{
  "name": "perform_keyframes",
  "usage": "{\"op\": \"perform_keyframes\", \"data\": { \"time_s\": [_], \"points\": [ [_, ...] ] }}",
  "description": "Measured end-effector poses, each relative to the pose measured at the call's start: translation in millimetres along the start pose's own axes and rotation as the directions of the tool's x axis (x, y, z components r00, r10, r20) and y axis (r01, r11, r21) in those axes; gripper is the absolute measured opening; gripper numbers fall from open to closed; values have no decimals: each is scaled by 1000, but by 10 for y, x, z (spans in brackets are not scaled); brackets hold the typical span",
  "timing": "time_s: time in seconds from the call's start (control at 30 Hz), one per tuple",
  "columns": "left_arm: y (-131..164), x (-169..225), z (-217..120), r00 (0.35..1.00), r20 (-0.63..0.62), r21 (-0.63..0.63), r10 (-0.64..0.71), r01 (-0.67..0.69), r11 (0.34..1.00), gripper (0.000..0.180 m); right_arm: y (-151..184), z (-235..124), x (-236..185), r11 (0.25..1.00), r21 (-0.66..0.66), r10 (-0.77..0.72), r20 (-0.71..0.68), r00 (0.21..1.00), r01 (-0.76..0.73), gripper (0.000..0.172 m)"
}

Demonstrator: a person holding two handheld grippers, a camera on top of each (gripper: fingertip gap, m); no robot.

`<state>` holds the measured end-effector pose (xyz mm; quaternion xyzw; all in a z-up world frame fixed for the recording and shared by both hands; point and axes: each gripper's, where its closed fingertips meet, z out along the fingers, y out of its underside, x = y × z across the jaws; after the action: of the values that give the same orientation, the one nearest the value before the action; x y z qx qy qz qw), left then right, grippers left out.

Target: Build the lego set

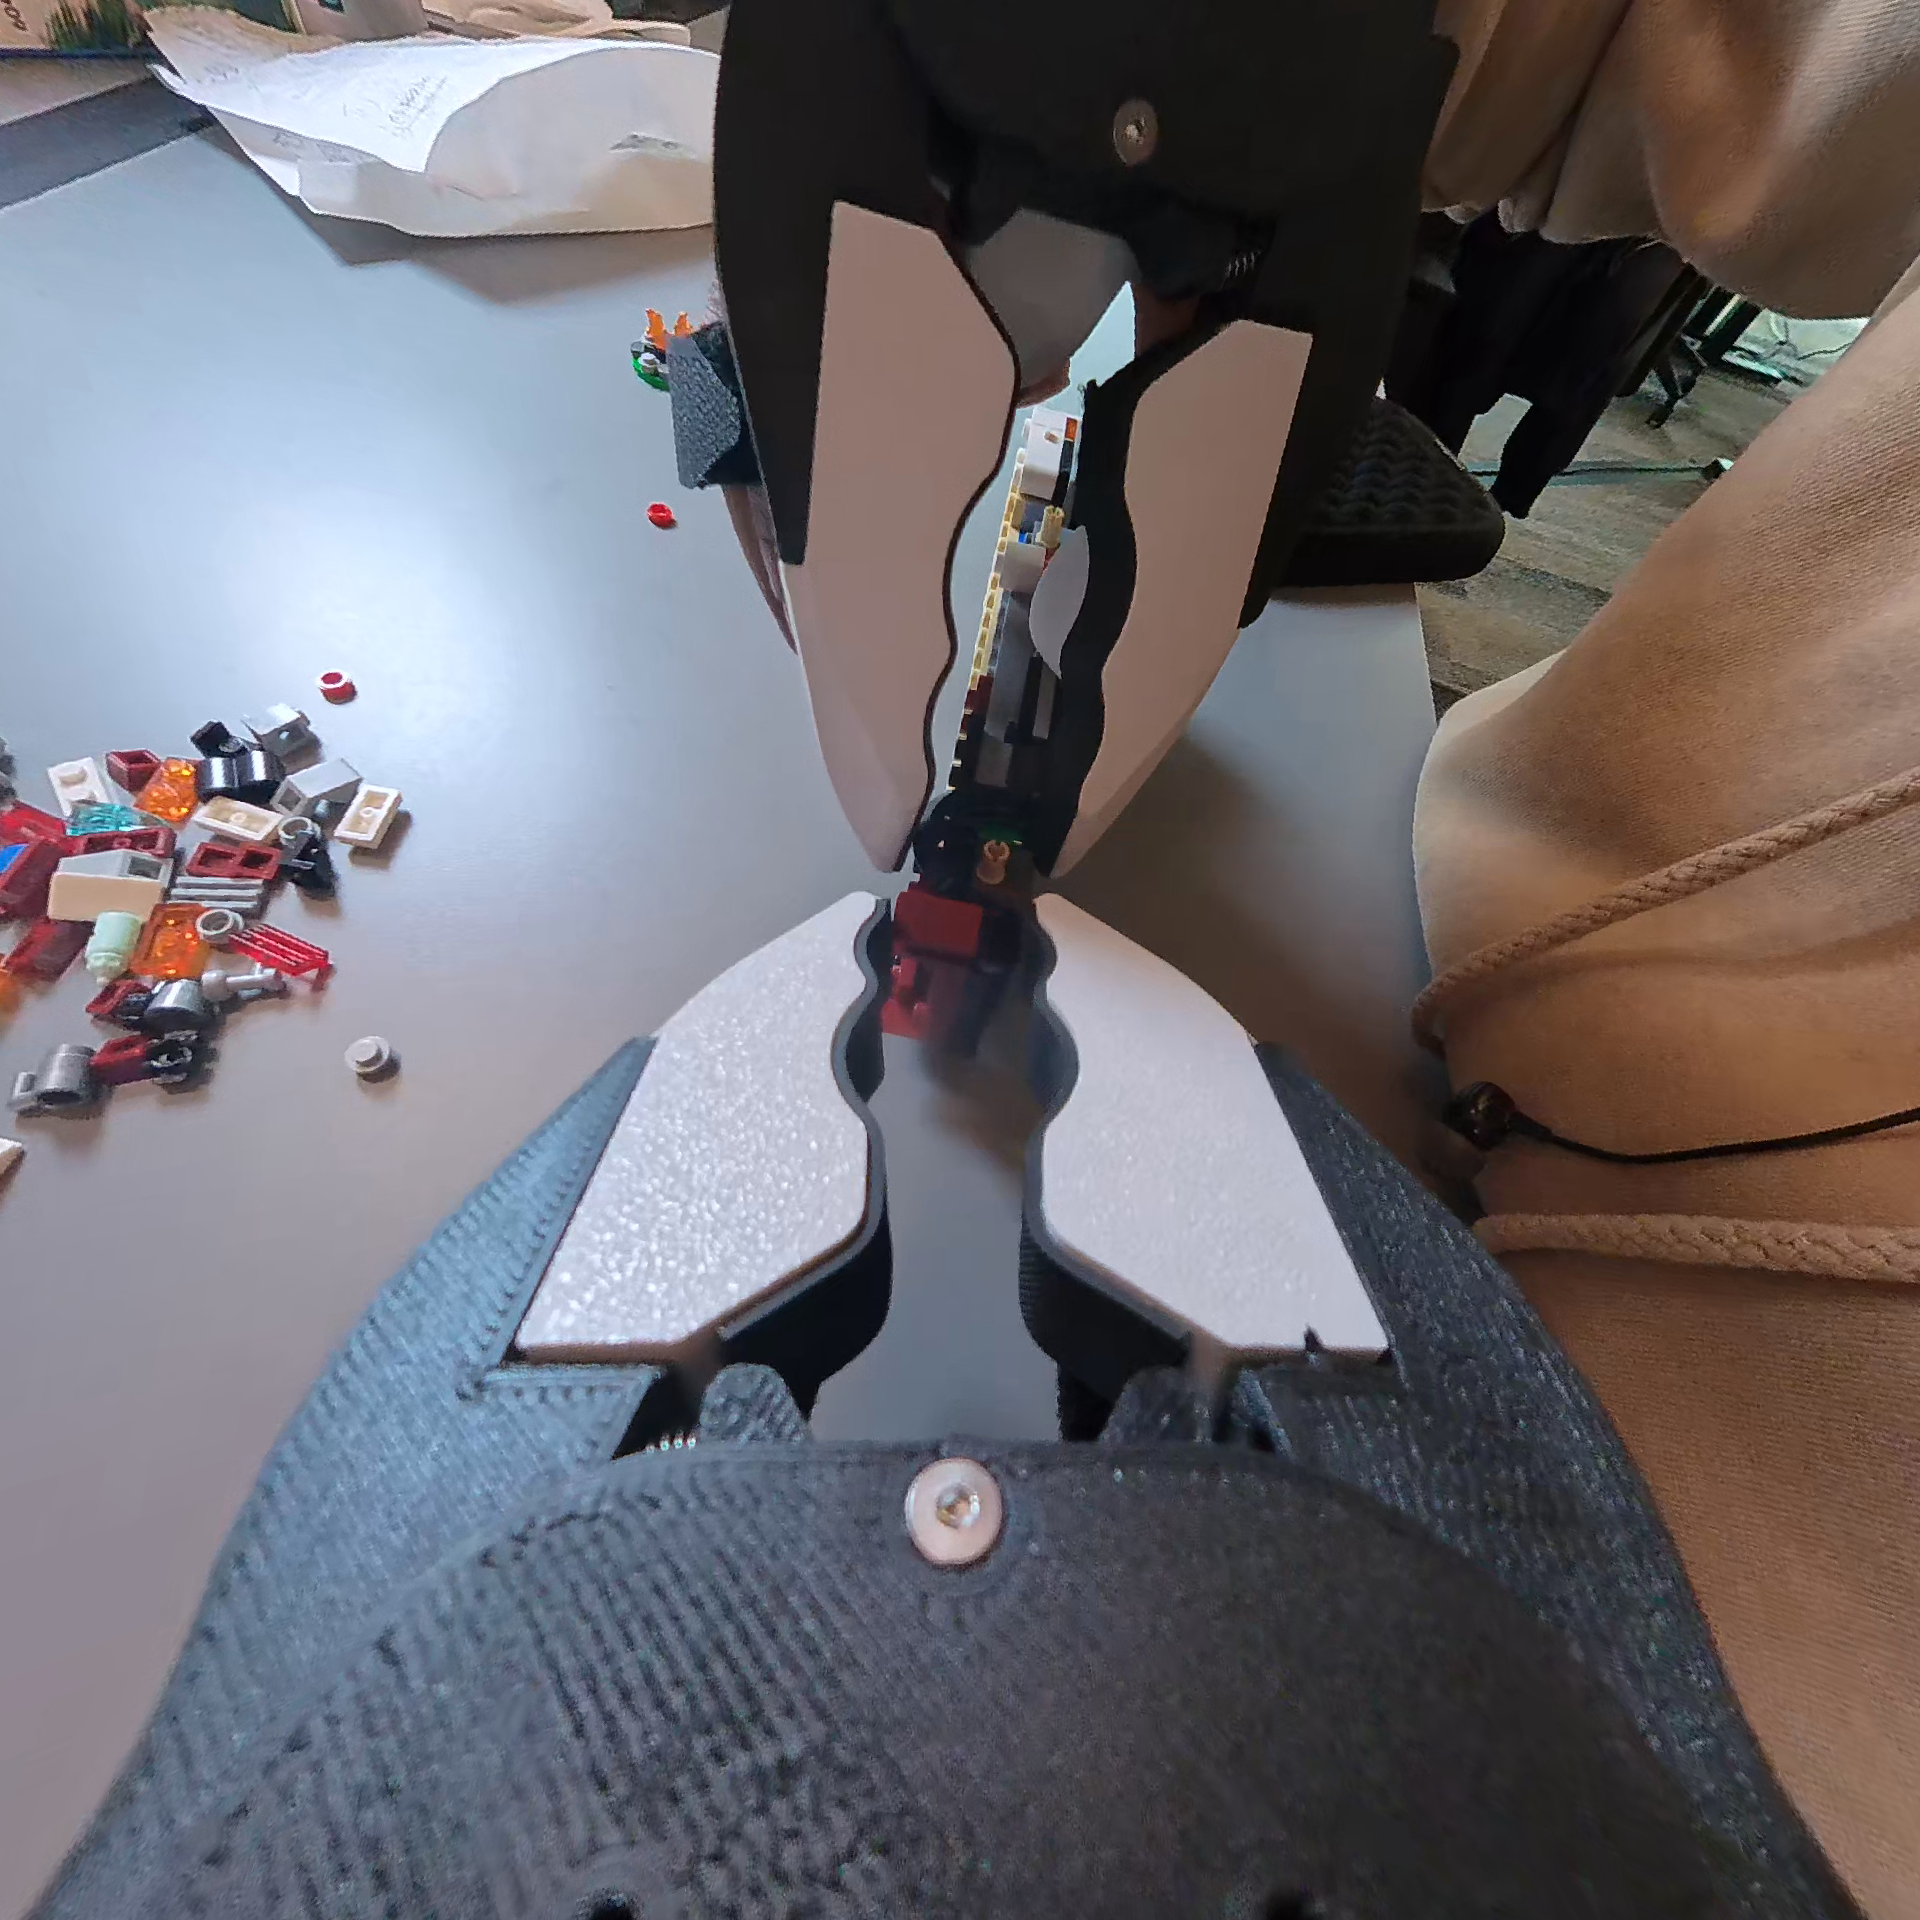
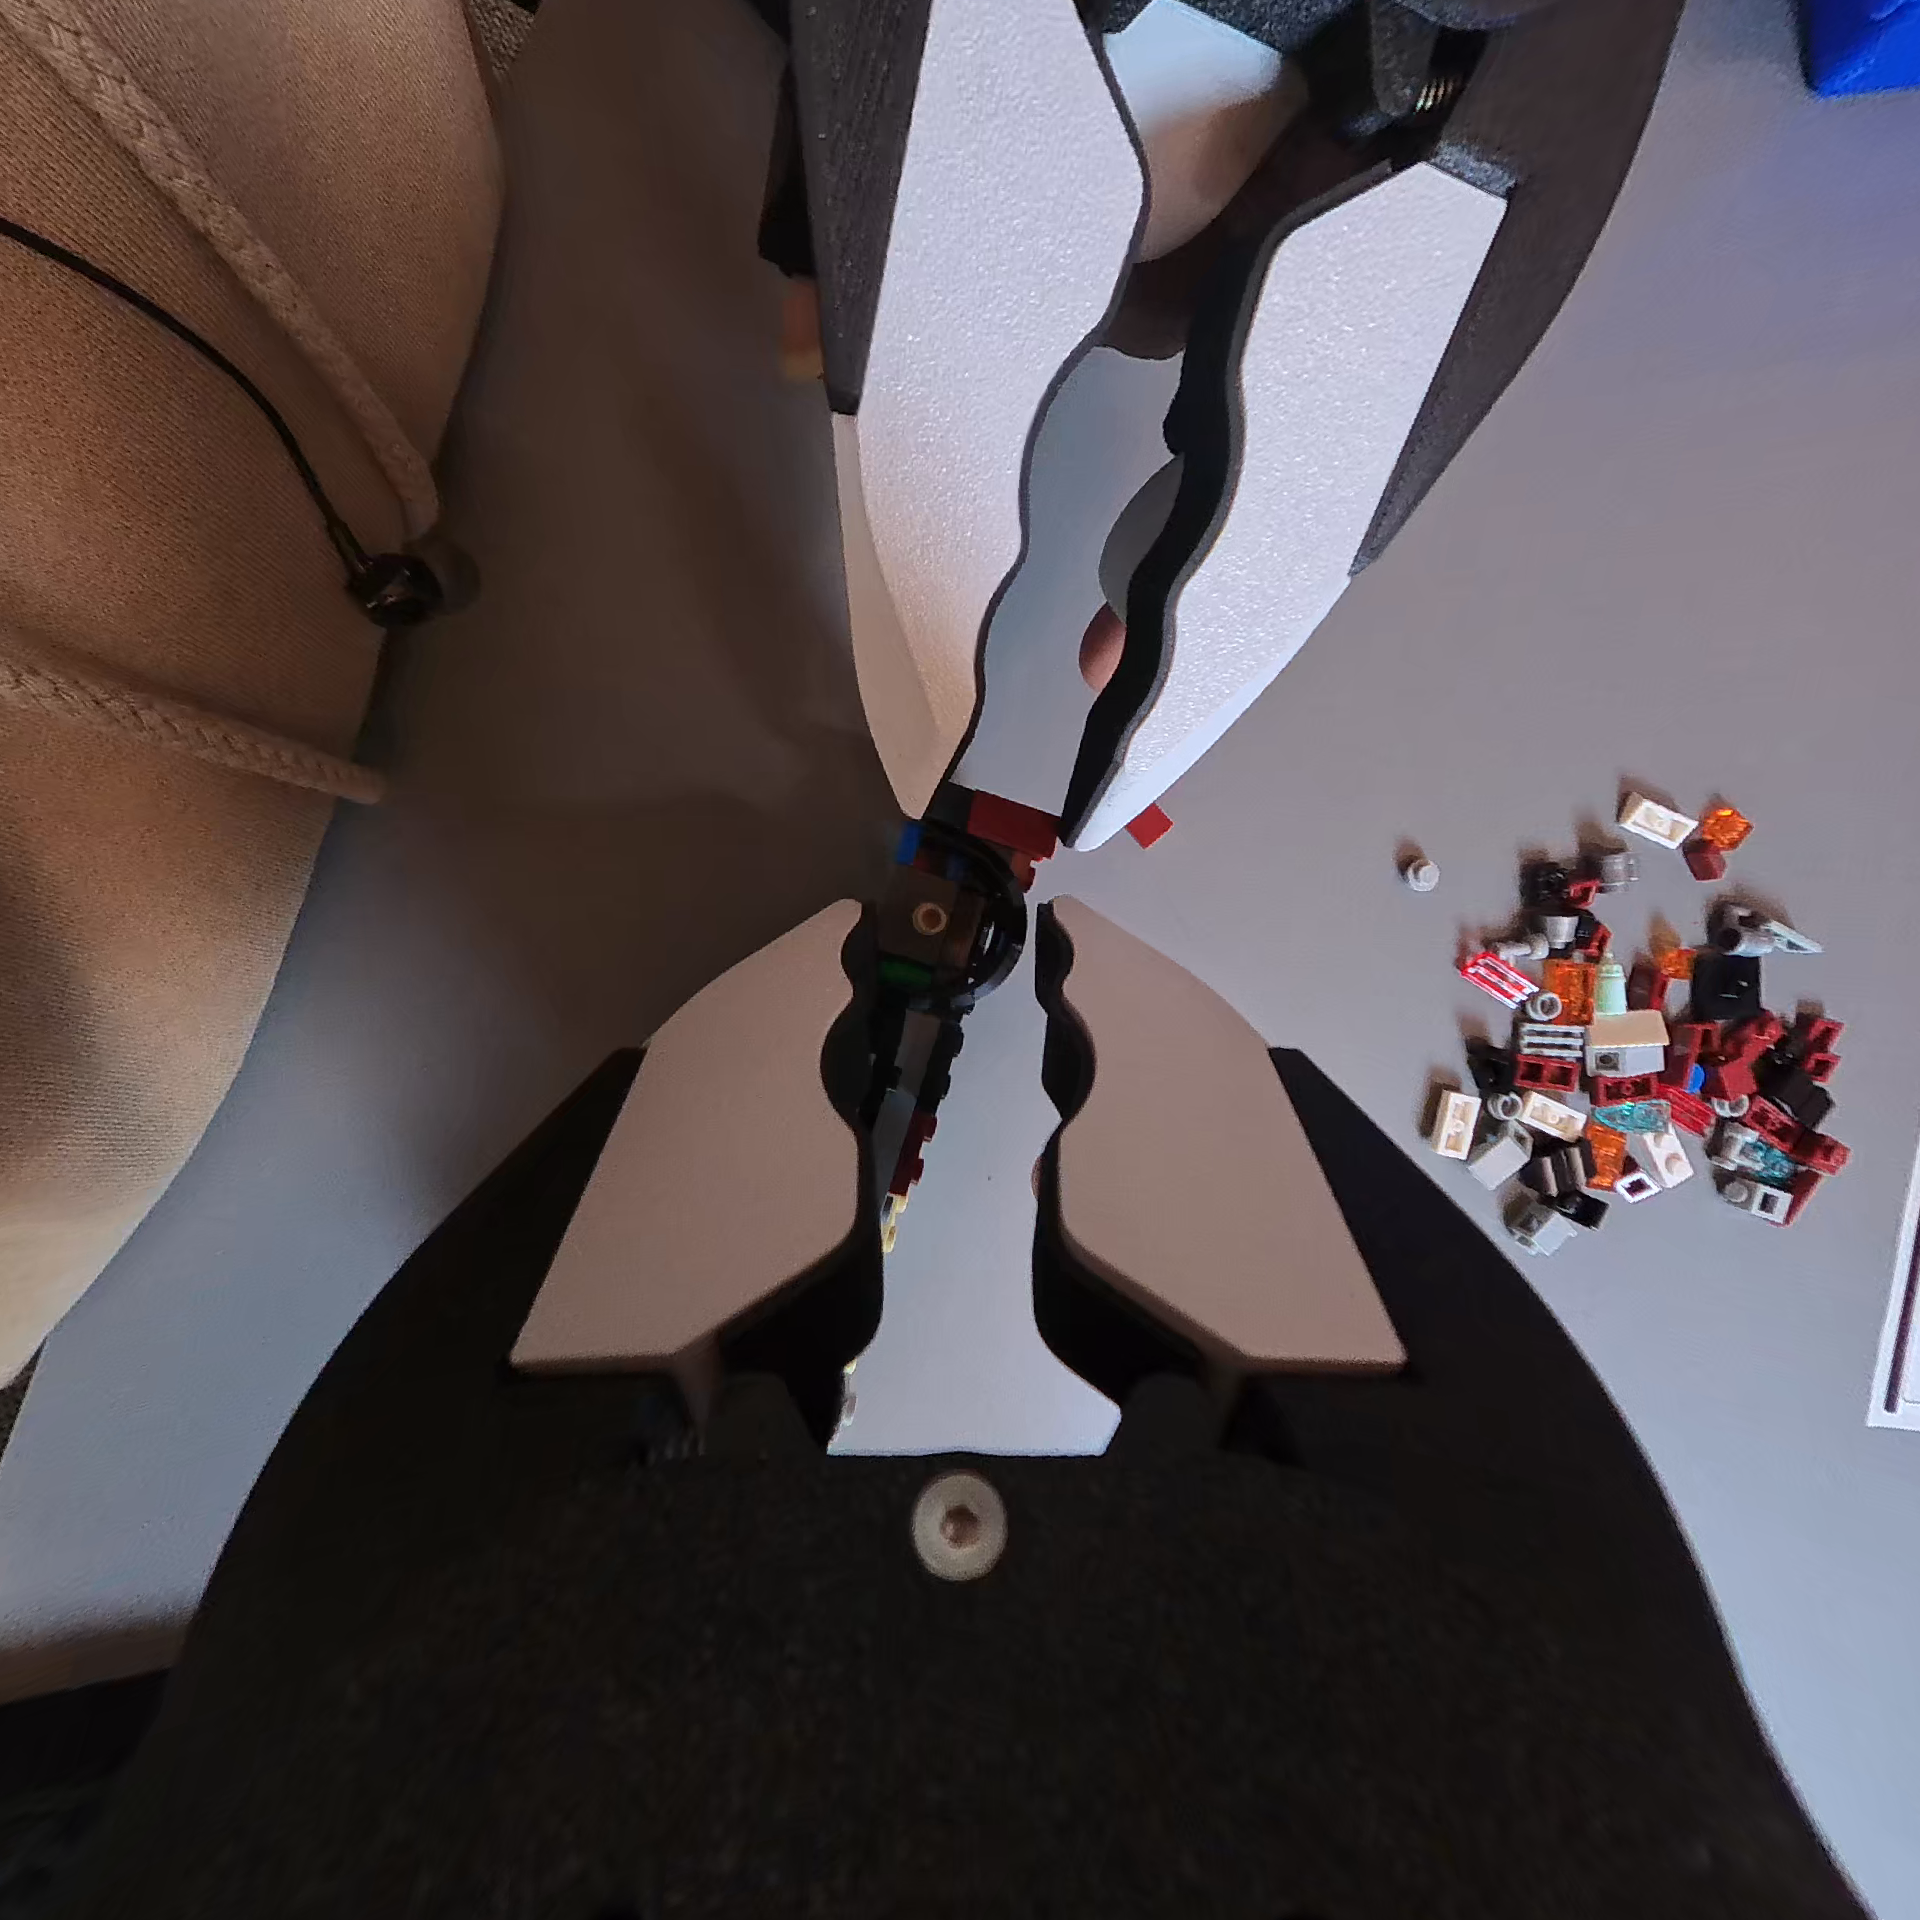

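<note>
A long brick model (image 1: 1023,644), mostly black and grey with red and cream parts, hangs above the grey table (image 1: 468,520) between my two grippers, which meet tip to tip. My left gripper (image 1: 961,914) is shut on its red and black end, with both pads against it. This also shows in the right wrist view, where the left gripper (image 2: 1003,826) pinches the red end. My right gripper (image 2: 951,914) stands around the model (image 2: 920,1049). The model lies against one pad, and a thin gap shows at the other pad (image 2: 1055,966). The right gripper (image 1: 982,857) comes in from the top of the left wrist view.
A pile of loose small bricks (image 1: 166,883) lies to one side and also shows in the right wrist view (image 2: 1652,1039). Single studs (image 1: 371,1055) and red rounds (image 1: 338,686) lie apart from it. A white paper bag (image 1: 468,125) lies at the back. A person in a beige hooded top (image 1: 1714,935) sits close by. Left and right tips are no more than a few centimetres apart.
</note>
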<state>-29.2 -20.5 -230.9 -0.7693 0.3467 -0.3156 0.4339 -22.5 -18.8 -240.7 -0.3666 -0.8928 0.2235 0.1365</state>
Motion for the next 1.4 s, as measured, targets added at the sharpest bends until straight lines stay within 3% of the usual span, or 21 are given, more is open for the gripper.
{"op": "perform_keyframes", "data": {
  "time_s": [0.37, 1.13, 1.27, 1.4],
  "points": [
    [12, 14, -2, 1000, -10, -4, 16, -16, 1000, 27, -51, -23, -4, 998, 41, 35, 30, 999, -36, 29],
    [-27, 12, -18, 999, 1, 16, 44, -44, 999, 32, -30, 26, -16, 999, -4, 40, 17, 999, -40, 30],
    [-67, -31, -78, 993, -73, 58, -93, 97, 994, 32, -4, 22, -23, 999, -27, 39, 9, 999, -39, 31],
    [-70, -129, -113, 911, -191, 67, -365, 383, 921, 31, 31, 17, -20, 998, -60, 24, -15, 1000, -25, 33]
  ]
}}
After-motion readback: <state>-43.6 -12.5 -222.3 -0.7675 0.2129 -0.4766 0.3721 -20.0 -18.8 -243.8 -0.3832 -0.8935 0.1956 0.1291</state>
